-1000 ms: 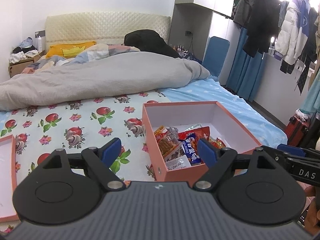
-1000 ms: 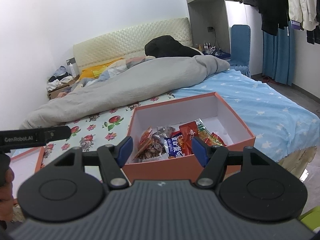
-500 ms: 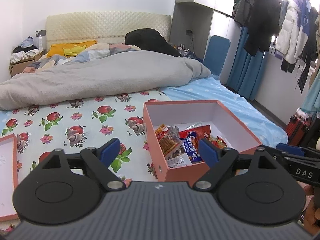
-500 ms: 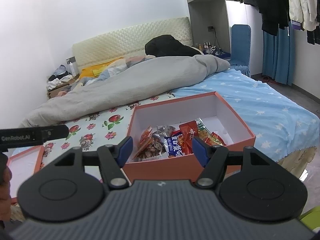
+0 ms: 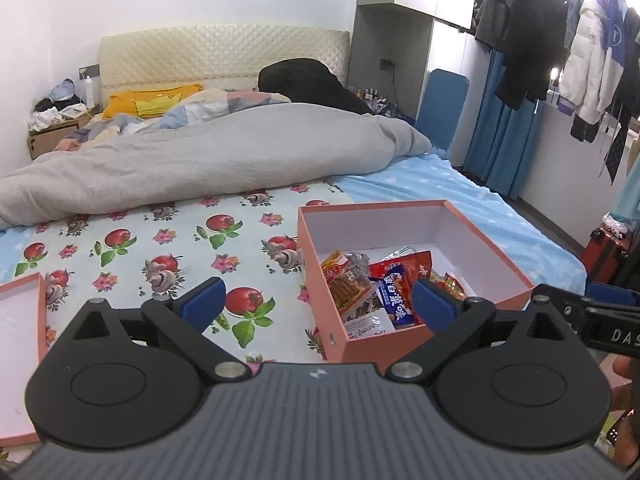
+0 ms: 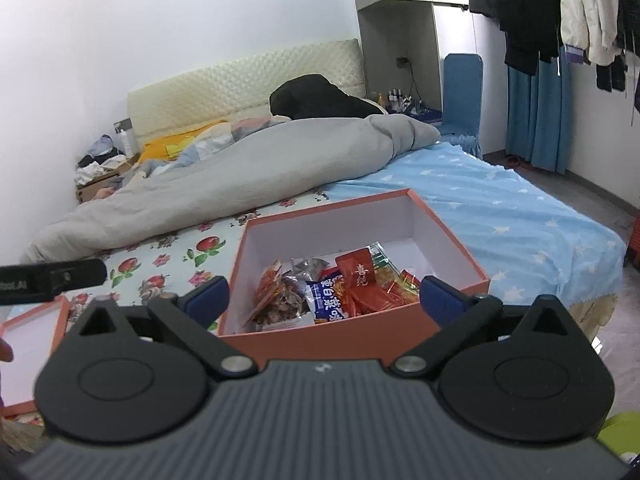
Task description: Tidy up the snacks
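Snack packets (image 6: pixel 320 296) heaped in the near end of the orange box (image 6: pixel 452 240) on the bed (image 5: pixel 132 248). Before the box, left gripper (image 5: pixel 316 300) and right gripper (image 6: pixel 324 298): jaws opening wide, empty. Lid (image 5: pixel 20 320) left of box; closing plausibly next.

The box (image 6: pixel 352 338) is salmon-orange outside and white inside, holding red, orange and blue-and-white snack packets (image 6: pixel 344 292). Beneath the box lies a pale sheet (image 5: pixel 160 248) printed with red tomatoes, green leaves and pink flowers; to the box's right, light blue bedding (image 6: pixel 520 216) with white stars.
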`<state>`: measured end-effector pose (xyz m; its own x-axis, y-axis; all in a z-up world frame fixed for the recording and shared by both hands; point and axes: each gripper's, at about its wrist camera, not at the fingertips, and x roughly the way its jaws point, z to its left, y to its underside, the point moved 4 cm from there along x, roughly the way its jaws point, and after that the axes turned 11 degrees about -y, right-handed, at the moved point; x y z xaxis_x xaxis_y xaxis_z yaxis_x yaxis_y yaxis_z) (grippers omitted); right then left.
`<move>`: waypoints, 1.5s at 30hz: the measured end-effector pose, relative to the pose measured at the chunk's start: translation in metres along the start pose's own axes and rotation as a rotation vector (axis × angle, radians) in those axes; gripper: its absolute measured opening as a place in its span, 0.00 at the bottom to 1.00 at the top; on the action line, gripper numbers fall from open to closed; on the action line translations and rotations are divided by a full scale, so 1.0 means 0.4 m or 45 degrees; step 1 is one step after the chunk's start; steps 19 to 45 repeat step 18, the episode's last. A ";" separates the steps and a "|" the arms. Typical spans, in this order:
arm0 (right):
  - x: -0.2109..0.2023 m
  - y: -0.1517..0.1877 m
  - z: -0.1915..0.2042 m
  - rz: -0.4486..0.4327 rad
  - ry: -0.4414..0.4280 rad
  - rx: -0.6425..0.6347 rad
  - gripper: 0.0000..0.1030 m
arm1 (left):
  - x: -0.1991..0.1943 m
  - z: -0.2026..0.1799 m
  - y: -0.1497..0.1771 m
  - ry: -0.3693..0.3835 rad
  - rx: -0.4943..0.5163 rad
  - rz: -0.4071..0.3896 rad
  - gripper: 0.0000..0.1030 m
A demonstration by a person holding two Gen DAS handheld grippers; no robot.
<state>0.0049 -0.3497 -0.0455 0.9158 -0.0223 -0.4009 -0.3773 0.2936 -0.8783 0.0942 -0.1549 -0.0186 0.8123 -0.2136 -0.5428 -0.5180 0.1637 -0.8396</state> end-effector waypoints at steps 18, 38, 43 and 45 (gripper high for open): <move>0.002 0.000 0.007 0.011 -0.013 -0.019 1.00 | 0.006 -0.007 0.008 -0.009 0.021 0.026 0.98; 0.002 0.000 0.007 0.011 -0.013 -0.019 1.00 | 0.006 -0.007 0.008 -0.009 0.021 0.026 0.98; 0.002 0.000 0.007 0.011 -0.013 -0.019 1.00 | 0.006 -0.007 0.008 -0.009 0.021 0.026 0.98; 0.002 0.000 0.007 0.011 -0.013 -0.019 1.00 | 0.006 -0.007 0.008 -0.009 0.021 0.026 0.98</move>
